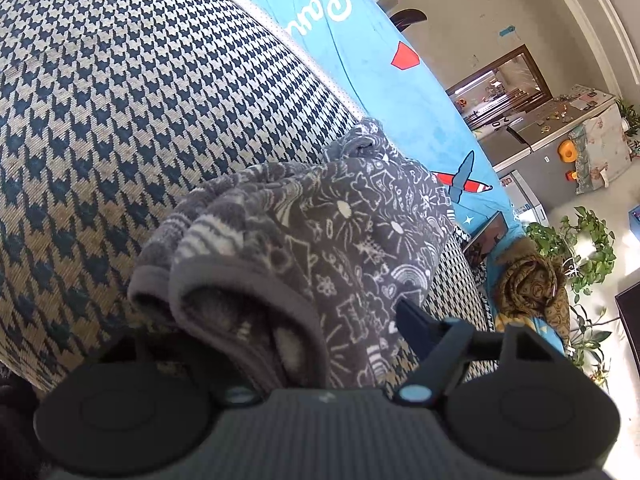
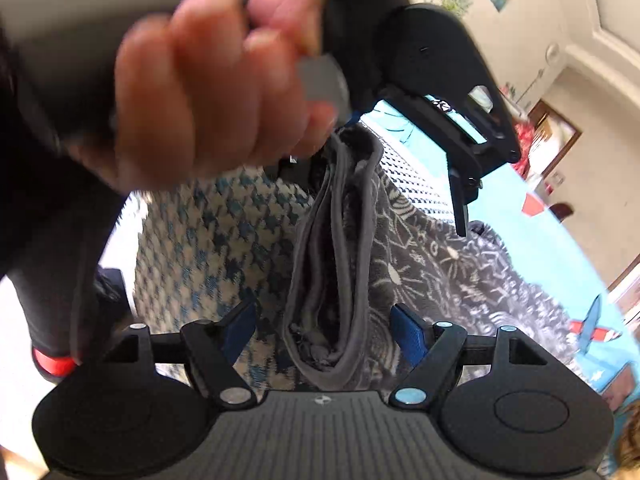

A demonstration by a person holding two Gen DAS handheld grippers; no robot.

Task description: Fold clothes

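We've got the grey patterned fleece garment (image 1: 320, 240) bunched in a soft heap on the houndstooth cushion (image 1: 120, 120), near the cushion's edge where the blue blanket (image 1: 360, 48) begins.

Left gripper (image 1: 280, 344): only one blue finger shows, beside the cloth; the other is hidden under the hem, so we cannot tell whether it grips.

Right gripper (image 2: 324, 328): jaws wide, both blue pads clear of the fabric. The doubled hem band (image 2: 336, 280) hangs between them, untouched. The left hand (image 2: 200, 92) on its grey handle crowds the top of that view.

Handling, as we judge it: light, thick, limp, not slippery, nothing fragile. It will sag and bunch, so take it by the stitched hem bands, which are the firmest bit, one gripper at each end.

Room: the cushion curves away with bare houndstooth behind the heap, enough to spread out there. The blanket side is tighter, and the two grippers sit close together, so collision between them is the main risk.
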